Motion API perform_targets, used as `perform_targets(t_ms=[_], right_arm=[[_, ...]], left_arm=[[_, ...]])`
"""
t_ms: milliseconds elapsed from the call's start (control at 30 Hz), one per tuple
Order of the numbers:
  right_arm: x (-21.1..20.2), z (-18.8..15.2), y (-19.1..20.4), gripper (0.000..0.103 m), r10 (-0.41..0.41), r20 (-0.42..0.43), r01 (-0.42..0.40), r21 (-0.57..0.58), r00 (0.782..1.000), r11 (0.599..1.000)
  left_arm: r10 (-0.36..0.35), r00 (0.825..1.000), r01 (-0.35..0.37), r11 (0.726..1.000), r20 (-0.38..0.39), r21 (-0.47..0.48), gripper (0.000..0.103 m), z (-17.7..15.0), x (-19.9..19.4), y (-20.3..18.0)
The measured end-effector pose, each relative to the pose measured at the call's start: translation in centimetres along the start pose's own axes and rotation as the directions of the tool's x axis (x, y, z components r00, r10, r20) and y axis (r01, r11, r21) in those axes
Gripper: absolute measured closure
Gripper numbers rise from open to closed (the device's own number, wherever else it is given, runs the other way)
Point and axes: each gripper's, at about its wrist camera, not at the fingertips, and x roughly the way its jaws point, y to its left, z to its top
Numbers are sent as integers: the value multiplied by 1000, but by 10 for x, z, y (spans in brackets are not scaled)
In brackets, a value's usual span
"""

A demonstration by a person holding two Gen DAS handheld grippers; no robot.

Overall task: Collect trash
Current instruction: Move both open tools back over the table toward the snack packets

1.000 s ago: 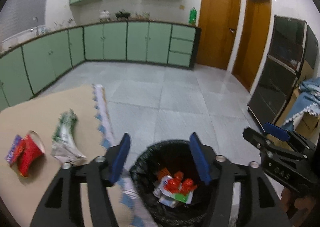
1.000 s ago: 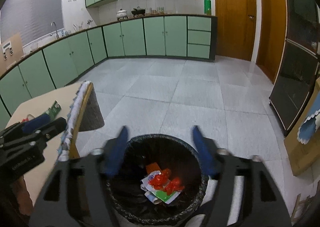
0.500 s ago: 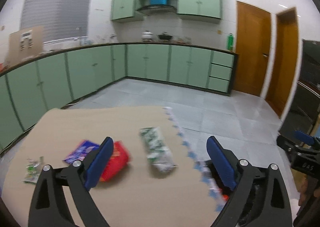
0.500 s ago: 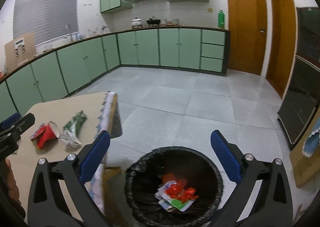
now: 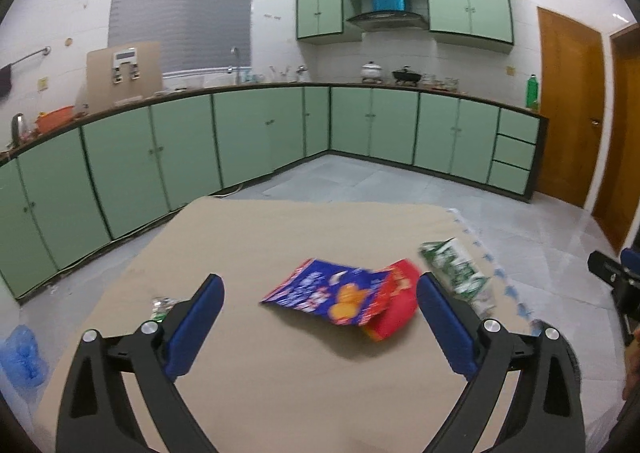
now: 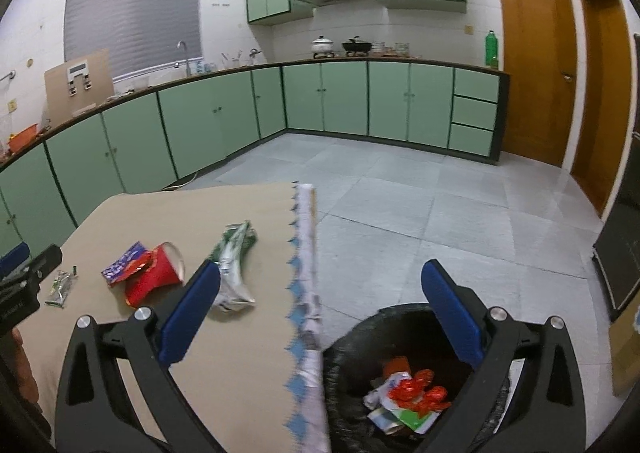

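Crinkled foil wrappers [image 5: 340, 295] lie on the smooth tan table [image 5: 280, 229].

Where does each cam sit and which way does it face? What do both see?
Left wrist: on the left gripper, open, facing the table and the red-blue wrapper; right gripper's tip at the right edge.
Right wrist: on the right gripper, open, over the table edge and the trash bin; left gripper at the left edge.
Shared: wrappers, green-white packet, cabinets.

Left tool [image 5: 320, 317], right tool [image 6: 320, 317], black frames, blue pads, apparently silver screws
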Motion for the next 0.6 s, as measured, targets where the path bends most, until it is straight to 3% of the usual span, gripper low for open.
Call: perform_targets(t_ms=[467, 600], right_arm=[[33, 0, 71, 5, 76, -33, -78, -57, 997, 995], [40, 0, 89, 5, 93, -36, -95, -73, 995, 993]], left_arm=[[155, 984, -159, 986, -84, -40, 8, -25, 46, 81], [144, 980, -156, 985, -140, -78, 8, -31, 65, 98]])
